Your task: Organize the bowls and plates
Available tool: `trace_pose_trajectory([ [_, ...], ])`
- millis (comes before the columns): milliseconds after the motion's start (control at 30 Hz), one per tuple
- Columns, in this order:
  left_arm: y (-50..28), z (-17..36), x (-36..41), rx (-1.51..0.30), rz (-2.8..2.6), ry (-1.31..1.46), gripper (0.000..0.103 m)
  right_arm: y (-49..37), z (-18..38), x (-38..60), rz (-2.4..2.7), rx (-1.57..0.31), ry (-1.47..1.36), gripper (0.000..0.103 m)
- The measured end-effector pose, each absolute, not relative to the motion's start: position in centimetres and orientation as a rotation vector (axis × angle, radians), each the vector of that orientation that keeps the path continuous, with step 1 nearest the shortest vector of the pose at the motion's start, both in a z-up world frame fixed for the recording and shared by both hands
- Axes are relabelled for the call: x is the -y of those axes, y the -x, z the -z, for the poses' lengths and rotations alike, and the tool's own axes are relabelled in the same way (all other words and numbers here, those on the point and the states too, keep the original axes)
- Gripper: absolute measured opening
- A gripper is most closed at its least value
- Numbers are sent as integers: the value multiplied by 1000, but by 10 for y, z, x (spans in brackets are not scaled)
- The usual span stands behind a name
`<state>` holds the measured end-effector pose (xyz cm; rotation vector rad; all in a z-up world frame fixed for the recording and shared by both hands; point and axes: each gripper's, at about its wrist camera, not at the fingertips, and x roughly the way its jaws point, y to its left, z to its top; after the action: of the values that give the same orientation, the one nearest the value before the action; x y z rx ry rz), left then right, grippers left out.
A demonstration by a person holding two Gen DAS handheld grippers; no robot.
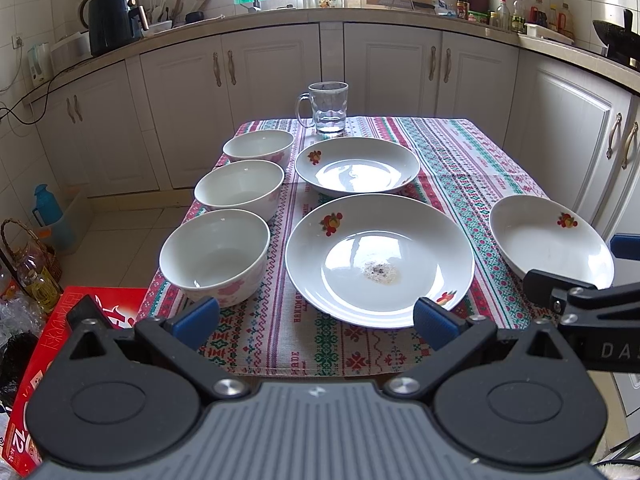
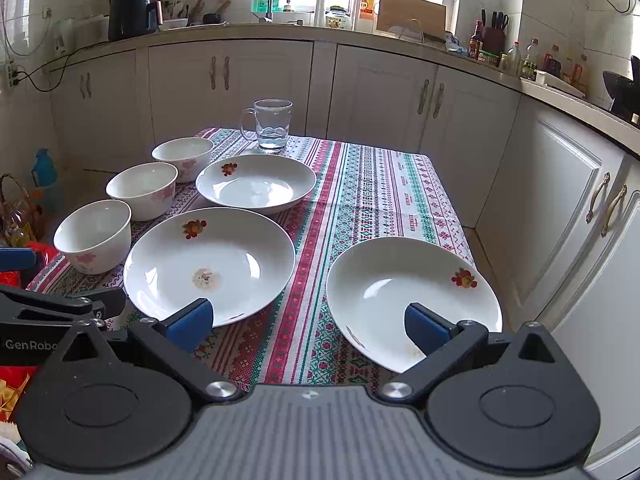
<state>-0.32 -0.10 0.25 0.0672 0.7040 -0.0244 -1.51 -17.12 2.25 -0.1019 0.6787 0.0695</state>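
Note:
Three white bowls with pink flowers stand in a row on the table's left: near bowl (image 1: pixel 216 254) (image 2: pixel 94 234), middle bowl (image 1: pixel 239 188) (image 2: pixel 142 189), far bowl (image 1: pixel 259 148) (image 2: pixel 183 156). Three white plates with fruit prints lie beside them: near plate (image 1: pixel 380 258) (image 2: pixel 210 262), far plate (image 1: pixel 357 166) (image 2: pixel 256 182), right plate (image 1: pixel 550 240) (image 2: pixel 412 300). My left gripper (image 1: pixel 316 320) is open and empty over the table's front edge before the near plate. My right gripper (image 2: pixel 308 322) is open and empty, its right fingertip (image 2: pixel 426 328) in front of the right plate's near rim.
A glass mug (image 1: pixel 326 108) (image 2: pixel 272 124) stands at the table's far edge. The patterned tablecloth (image 1: pixel 460 168) covers the table. A red box (image 1: pixel 48 344) sits below left. White cabinets (image 1: pixel 400 68) and a cluttered counter ring the room.

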Motion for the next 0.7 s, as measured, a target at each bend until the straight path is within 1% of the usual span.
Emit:
trace_pose_trajectory([
  [700,3,-2,1,-704,25,-67,102,16,-25,171,-71,-674,105,103],
])
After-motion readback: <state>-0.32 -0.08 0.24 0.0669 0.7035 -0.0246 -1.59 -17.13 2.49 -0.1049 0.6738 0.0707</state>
